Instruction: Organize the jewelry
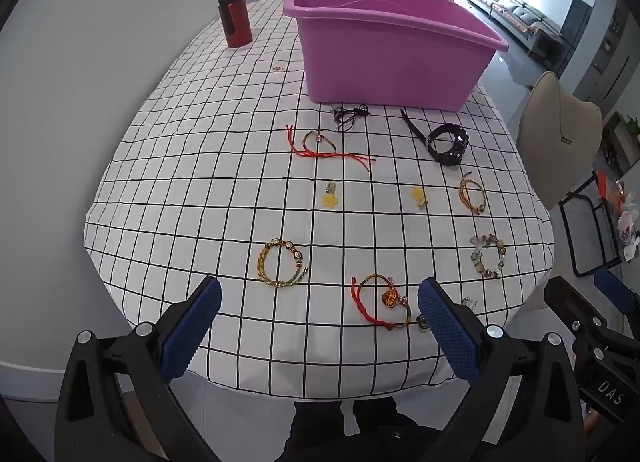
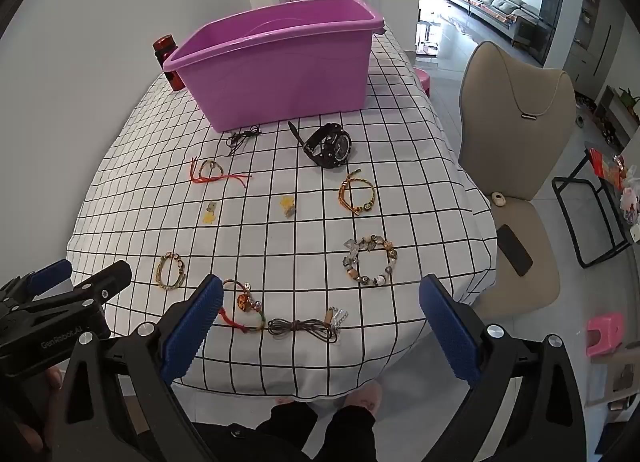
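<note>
Now, left gripper (image 1: 320, 326): tilted steeply down over the near edge of the table, jaws spread wide, nothing between the blue pads (image 1: 192, 330).
Right gripper (image 2: 320, 326): same downward tilt, just beside the left one, jaws wide apart and empty.
Surface: table under a white tablecloth (image 1: 200, 166) with a black grid; a purple tub (image 1: 384, 50) stands at the far end, a red bottle (image 1: 234, 16) near it by the wall.
Room: a beige chair (image 2: 516, 134) at the table's right side; a sofa far behind.
Jewelry: spread across the cloth between tub and grippers.
Nearest left gripper: a red cord bracelet (image 1: 380, 302) with an orange charm lies between its fingers in view, below them on the cloth.
Nearest right gripper: a coiled brown cord (image 2: 300, 327) lies between its fingers; a beaded bracelet (image 2: 370, 260) further out.
Farther: a black watch (image 2: 330, 144) near the tub's front wall.
</note>
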